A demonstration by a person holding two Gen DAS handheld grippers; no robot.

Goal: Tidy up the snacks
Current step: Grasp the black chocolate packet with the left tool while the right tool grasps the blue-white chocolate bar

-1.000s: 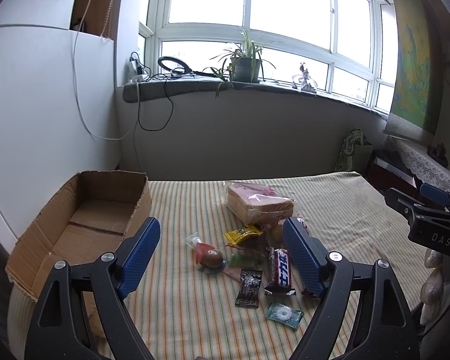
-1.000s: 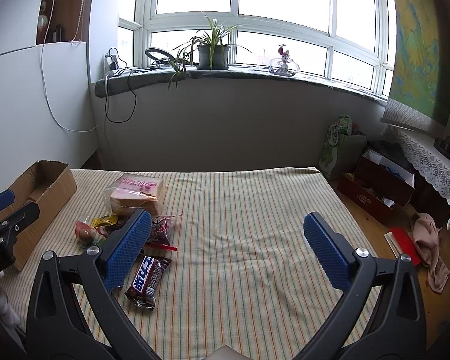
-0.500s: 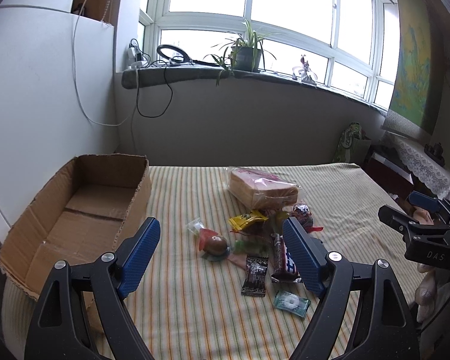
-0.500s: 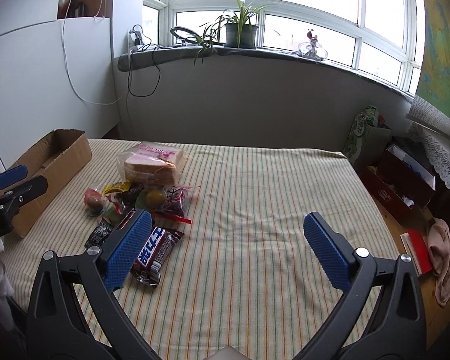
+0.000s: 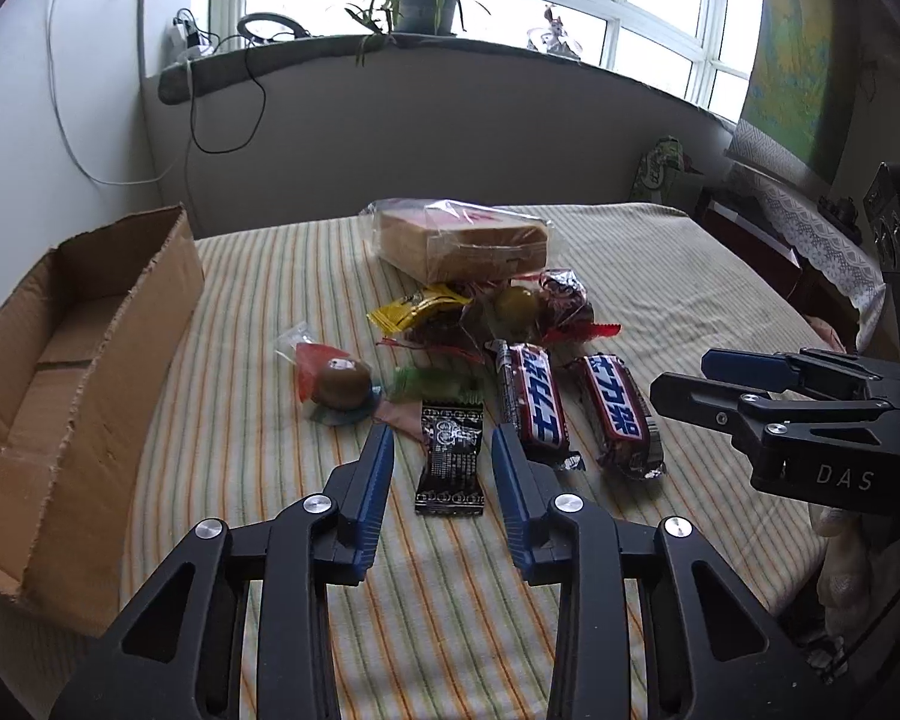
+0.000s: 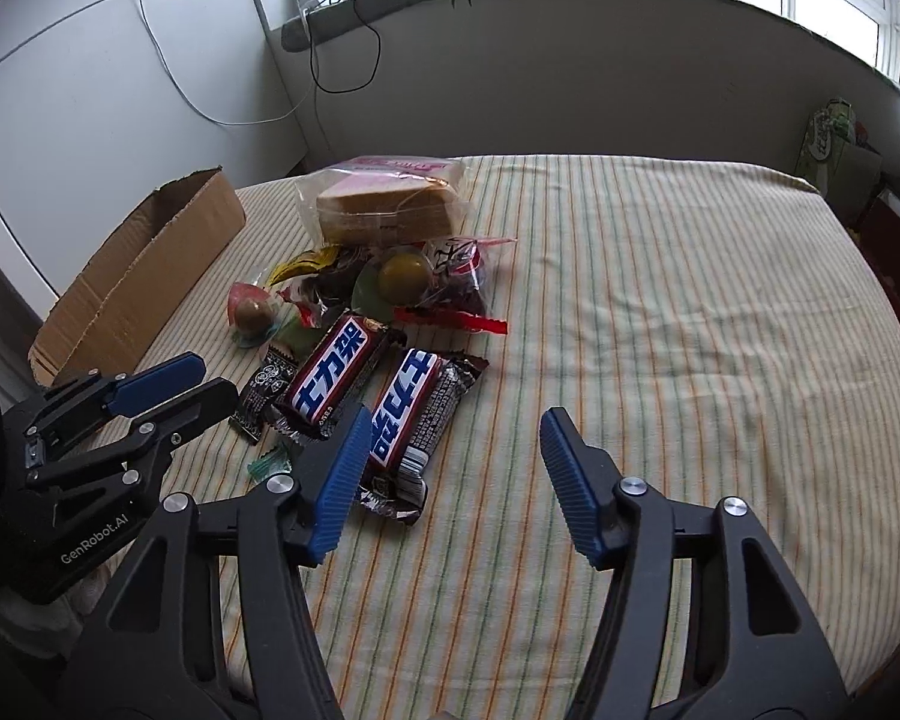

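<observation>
Left wrist view
Left gripper point(image 5: 441, 468): jaws have just been closing and stand partly open; a small black packet point(image 5: 450, 465) lies on the cloth in the gap, the pads on either side of it and not pressing on it.
Snack pile: at 12 o'clock from the gripper, on the striped cloth point(image 5: 660, 276).
Chocolate bars: two, side by side, at 1 o'clock; the nearer bar point(image 5: 534, 399) lies just beside the right-hand pad, the second bar point(image 5: 621, 414) just beyond it.
Bread bag point(image 5: 459, 237): at the far end of the pile, 12 o'clock.
Yellow wrapper point(image 5: 417, 306): between the bread and the black packet.
Brown round sweet point(image 5: 345, 381): at 11 o'clock, in clear wrap.
Cardboard box point(image 5: 90, 360): open, at 9 to 10 o'clock, at the cloth's edge, well apart from the pile.
Right gripper point(image 5: 690, 375): enters at 3 o'clock, tips near the second bar.

Right wrist view
Right gripper point(image 6: 456, 450): jaws have just been closing, about half open, gripping nothing; one chocolate bar point(image 6: 414, 414) lies just beside the left pad, bare cloth point(image 6: 690, 300) under the rest of the gap.
Other bar point(image 6: 336, 375): at 11 o'clock, touching the first.
Bread bag point(image 6: 387, 204): 12 o'clock, beyond the sweets.
Cardboard box point(image 6: 144, 264): at 10 o'clock.
Left gripper point(image 6: 207, 378): at 9 o'clock, tips by the black packet point(image 6: 264, 390).
</observation>
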